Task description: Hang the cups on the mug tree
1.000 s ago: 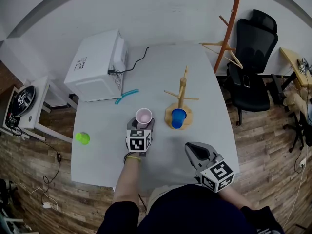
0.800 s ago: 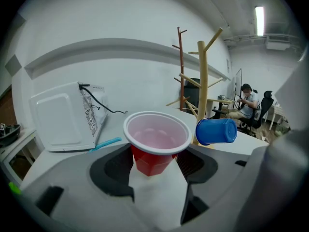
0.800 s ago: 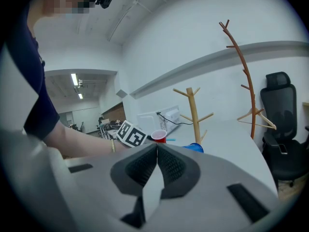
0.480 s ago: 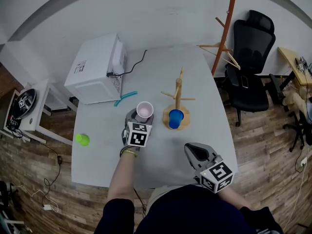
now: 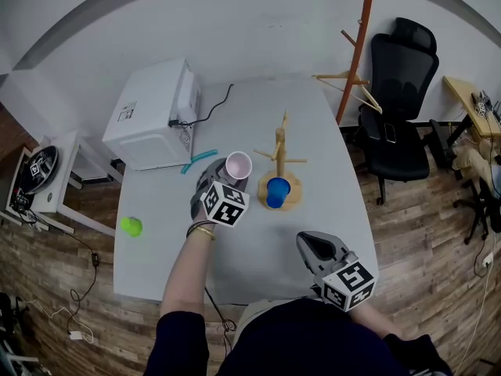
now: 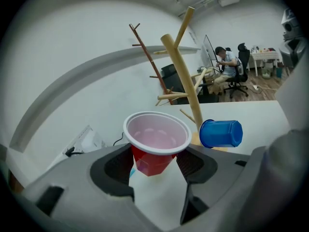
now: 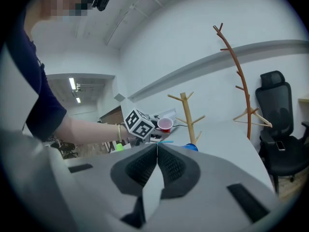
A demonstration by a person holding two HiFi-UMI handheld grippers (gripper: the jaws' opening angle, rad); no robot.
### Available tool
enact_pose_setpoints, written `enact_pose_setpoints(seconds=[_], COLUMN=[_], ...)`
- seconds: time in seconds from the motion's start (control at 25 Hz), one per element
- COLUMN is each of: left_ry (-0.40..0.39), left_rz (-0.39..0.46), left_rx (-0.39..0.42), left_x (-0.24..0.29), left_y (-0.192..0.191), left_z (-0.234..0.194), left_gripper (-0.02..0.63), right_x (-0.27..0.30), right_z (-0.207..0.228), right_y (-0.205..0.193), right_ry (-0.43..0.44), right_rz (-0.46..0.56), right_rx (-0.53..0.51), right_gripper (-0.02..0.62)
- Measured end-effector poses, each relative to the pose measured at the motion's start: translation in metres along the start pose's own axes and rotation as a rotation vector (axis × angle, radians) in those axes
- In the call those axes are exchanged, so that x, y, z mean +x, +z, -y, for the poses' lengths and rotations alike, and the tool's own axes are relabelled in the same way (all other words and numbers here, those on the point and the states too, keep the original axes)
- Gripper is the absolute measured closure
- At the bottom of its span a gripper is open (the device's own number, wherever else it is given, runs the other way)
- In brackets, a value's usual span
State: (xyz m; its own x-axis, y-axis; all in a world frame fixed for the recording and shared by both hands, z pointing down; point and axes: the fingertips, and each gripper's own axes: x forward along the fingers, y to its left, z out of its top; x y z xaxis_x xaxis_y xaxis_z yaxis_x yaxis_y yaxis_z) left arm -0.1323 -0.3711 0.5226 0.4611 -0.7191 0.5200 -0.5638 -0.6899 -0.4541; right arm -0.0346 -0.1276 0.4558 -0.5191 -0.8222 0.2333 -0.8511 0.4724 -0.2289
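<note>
Near the mug tree (image 6: 186, 76), the left claw (image 6: 155, 161) clamps the red cup (image 6: 155, 138); right claw (image 7: 157, 151) closed, empty.

Cannot read any text or number: only a small label (image 5: 127, 110) on the white box (image 5: 156, 92), too fine to make out.

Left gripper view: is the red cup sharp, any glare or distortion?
Left gripper view: red cup and blue cup sharp, evenly lit, no glare; the wall ledge curves and the corners go black. Head view: same wide-angle bend along the table edges.
</note>
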Motion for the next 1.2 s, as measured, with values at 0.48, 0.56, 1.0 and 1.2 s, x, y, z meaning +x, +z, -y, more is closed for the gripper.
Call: enact_pose_setpoints(seconds=[0.48,0.56,1.0,1.2], left_ry=[0.063,0.071,0.109,0.124], left_rz=[-0.052,-0.054,-0.051,-0.037], left_rx=[0.341,0.392,0.62,0.697], left_x=[0.012,0.012,0.012,0.011], left_y=[0.03,0.035,0.063,0.074], left_z=[-0.002,-0.001,0.006,0.014], left_gripper=[0.316,0.316,0.316,0.316], right_x=[-0.01,-0.011,-0.019,-0.02], right_z=[0.008,0.009,0.012,0.012], right_y=[0.001,0.001,0.004,0.003], right_ry=[-0.018,-0.02,-0.025,-0.02], right_rz=[0.012,0.015,0.026,0.026], right_rx=[0.006,0.006,0.004,0.005], right_gripper=[0.566,0.566,0.566,0.566])
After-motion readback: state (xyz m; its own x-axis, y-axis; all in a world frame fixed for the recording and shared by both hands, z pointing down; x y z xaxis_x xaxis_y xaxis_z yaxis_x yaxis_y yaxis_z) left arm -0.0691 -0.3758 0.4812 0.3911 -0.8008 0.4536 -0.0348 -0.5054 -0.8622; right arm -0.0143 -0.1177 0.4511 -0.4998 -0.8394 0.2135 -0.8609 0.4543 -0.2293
